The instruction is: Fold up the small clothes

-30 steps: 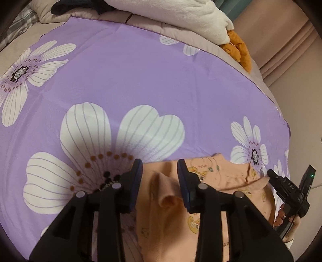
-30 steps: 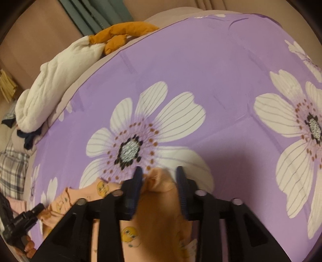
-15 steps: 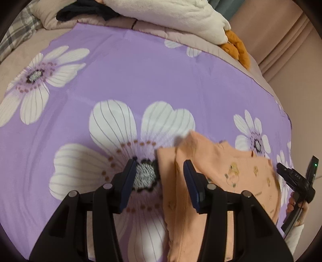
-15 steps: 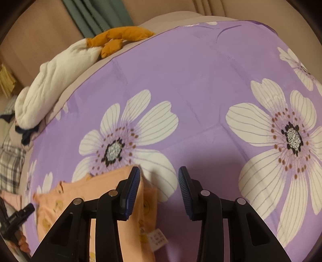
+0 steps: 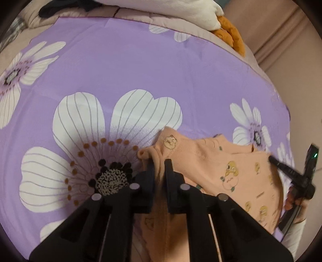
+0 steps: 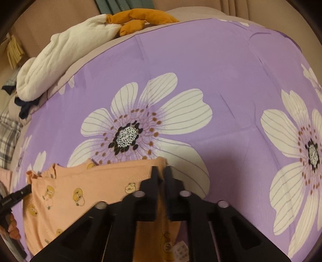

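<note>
A small peach garment point(image 5: 221, 161) with yellow cartoon prints lies on the purple flowered sheet point(image 5: 140, 66). My left gripper point(image 5: 159, 163) is shut on the garment's left edge, with cloth pinched between its black fingers. My right gripper point(image 6: 161, 170) is shut on the garment point(image 6: 90, 185) at its right top edge. Each gripper also shows in the other's view: the right one at the garment's far side point(image 5: 289, 171), the left one at the left border point(image 6: 14, 198).
A white blanket point(image 6: 60, 54) and an orange cloth point(image 6: 140, 18) lie at the bed's far edge. A dark cloth point(image 6: 26, 104) and a plaid fabric point(image 6: 8, 137) lie to the left. The sheet point(image 6: 201, 70) spreads beyond the garment.
Both grippers were open half a second ago beside the garment's edges. Now both have closed on the cloth and the garment is stretched between them.
</note>
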Available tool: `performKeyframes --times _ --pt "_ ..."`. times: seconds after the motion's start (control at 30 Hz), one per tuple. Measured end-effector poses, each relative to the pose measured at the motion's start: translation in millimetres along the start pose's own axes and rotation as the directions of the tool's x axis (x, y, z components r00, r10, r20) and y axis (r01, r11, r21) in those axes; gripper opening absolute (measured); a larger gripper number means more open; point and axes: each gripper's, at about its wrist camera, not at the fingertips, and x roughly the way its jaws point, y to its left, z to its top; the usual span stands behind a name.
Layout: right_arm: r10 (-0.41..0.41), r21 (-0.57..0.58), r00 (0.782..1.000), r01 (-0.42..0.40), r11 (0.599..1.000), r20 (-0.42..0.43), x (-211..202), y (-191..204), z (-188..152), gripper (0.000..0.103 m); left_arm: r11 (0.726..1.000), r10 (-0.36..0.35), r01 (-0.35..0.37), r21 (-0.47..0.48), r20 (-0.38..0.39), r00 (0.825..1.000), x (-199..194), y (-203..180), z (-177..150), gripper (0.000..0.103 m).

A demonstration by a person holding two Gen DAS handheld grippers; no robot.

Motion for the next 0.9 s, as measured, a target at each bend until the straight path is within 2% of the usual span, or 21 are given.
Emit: performKeyframes --times 0.1,0.23,0.4,0.57,0.73,0.9 --pt "0.012 0.002 0.999 -0.012 1.0 0.042 -11 0 2 0.005 1.0 -0.001 0.001 -0.021 0.009 1.0 -4 3 0 0.007" --pt "0.063 0.035 0.992 -0.067 0.997 0.109 -35 -5 10 0.005 0.999 -0.031 0.033 -0.036 0.044 0.999 -17 3 4 0.007" --pt "0.042 0.022 0.987 -0.046 0.999 0.153 -44 -3 19 0.005 0.998 -0.049 0.051 -0.029 0.072 0.996 -25 -1 7 0.007" --pt "-0.001 0.019 0.994 -0.001 1.0 0.114 -20 -2 19 0.005 0.998 -0.028 0.031 -0.046 0.046 0.999 -12 5 7 0.008" --pt "-0.044 0.028 0.999 0.043 0.999 0.03 12 -7 10 0.005 0.999 0.012 -0.012 -0.035 0.022 1.0 -1 11 2 0.009" --pt "-0.064 0.015 0.997 0.064 0.998 0.035 14 -8 4 0.005 0.999 0.041 -0.041 -0.031 0.013 0.999 1 12 2 0.018"
